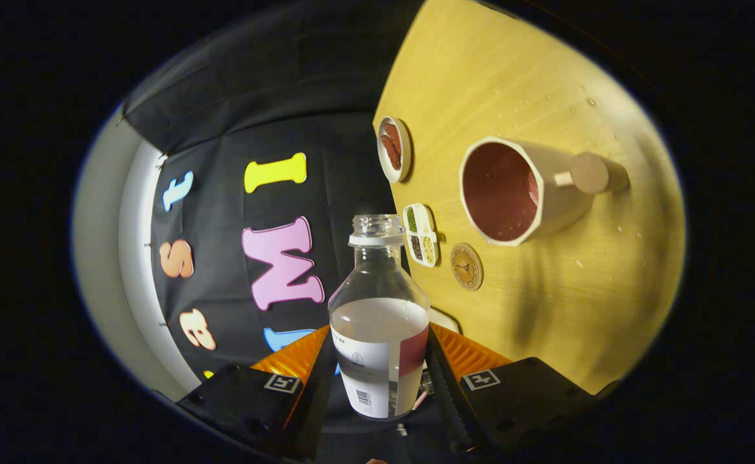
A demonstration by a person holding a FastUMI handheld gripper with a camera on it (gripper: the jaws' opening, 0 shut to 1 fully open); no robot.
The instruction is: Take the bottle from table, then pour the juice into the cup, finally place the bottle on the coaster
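Note:
My gripper (380,361) is shut on a clear bottle (379,309) with a label and no cap; both fingers press its sides. Pale liquid fills the bottle to about its shoulder. The whole view is rolled, so the wooden table (545,309) stands to the right of the bottle. A white cup (522,190) with a dark red inside and a round-ended handle lies beyond the bottle's mouth, to its right. A round wooden coaster (466,265) lies between the bottle and the cup, just below the cup's rim.
A small white dish with several compartments of seeds (421,234) sits beside the bottle's neck. A round white dish of reddish slices (393,148) lies further off at the table's edge. Small drops dot the wood near the cup.

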